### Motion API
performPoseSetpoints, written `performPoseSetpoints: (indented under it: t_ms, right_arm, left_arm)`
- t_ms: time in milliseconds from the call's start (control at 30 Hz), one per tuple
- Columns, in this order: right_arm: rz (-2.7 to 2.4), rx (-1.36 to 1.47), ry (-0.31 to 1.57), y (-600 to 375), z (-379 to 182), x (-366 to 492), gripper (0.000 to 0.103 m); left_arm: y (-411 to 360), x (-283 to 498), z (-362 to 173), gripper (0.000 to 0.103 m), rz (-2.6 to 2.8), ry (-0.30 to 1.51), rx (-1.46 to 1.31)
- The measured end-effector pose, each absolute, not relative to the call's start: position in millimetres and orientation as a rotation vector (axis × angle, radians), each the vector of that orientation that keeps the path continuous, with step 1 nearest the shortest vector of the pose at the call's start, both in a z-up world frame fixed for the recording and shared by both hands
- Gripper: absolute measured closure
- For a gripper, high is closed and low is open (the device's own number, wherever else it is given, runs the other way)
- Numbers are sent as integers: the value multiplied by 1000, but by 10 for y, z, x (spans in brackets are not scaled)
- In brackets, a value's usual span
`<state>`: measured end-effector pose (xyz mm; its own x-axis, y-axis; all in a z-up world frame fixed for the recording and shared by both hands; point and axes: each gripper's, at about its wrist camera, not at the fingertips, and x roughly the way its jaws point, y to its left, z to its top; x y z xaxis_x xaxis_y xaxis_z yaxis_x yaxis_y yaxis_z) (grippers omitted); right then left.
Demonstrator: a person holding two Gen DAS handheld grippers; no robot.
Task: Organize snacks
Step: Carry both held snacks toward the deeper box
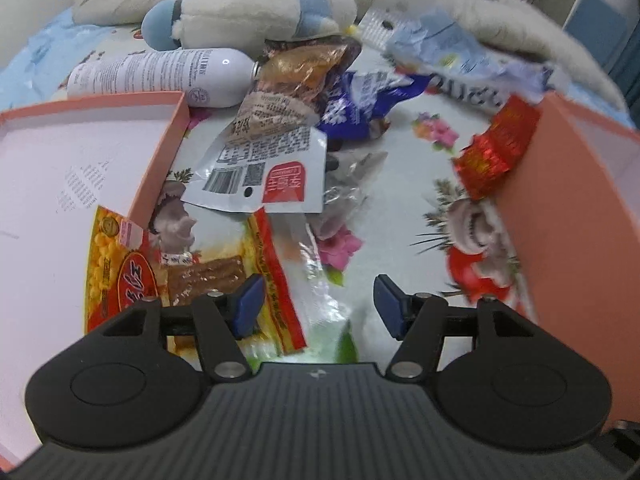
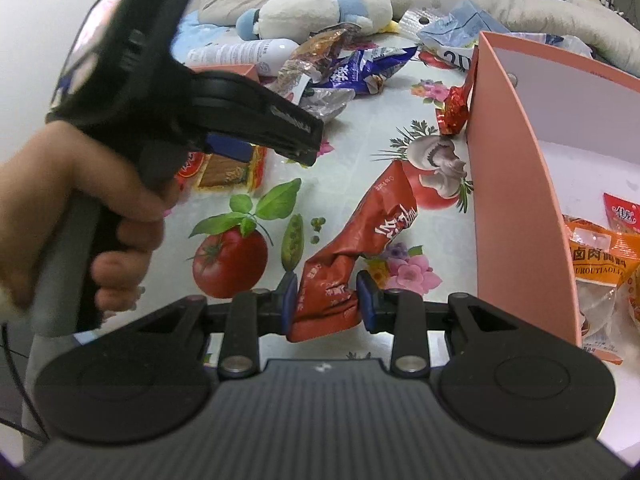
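beside the pink box (image 2: pixel 516 184), the right gripper (image 2: pixel 326 300) is clamped on the lower end of a crumpled red packet (image 2: pixel 360 240), which stretches over the floral cloth (image 2: pixel 344 176). orange snacks (image 2: pixel 600 272) lie inside that box. the left gripper (image 1: pixel 318 306) has its jaws spread wide, holding nothing, above a yellow packet (image 1: pixel 120 276) next to a pink lid (image 1: pixel 160 152).

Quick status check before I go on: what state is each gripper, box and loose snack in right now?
Left gripper: jaws open, empty.
Right gripper: jaws shut on crumpled red snack packet.
Pink cardboard box on the right: open, orange snack bags inside.
Pink box lid on the left: upturned, empty.
Yellow-red snack bag: lying flat, sealed.
White bottle: lying on its side.
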<state>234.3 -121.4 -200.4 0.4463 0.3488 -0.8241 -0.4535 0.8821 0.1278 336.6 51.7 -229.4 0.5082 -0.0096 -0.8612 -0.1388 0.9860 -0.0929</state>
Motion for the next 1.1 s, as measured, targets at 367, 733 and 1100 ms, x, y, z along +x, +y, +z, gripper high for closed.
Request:
performPoseSetpoints:
  t_ms: [367,733,1100]
  right_arm:
    - [506,-68,1006,-1256,-2057,2421,68]
    - [513,-69,984,-1261,-1996,2438,68]
    - [515,-68,893,-1318,-1611,2130,68]
  left_arm:
    - [610,3496,-2437,64,213,1060,-138]
    - [847,3387,-2342,99,231,1066,-218]
    - [741,2594,-1648,99,161,944,-343]
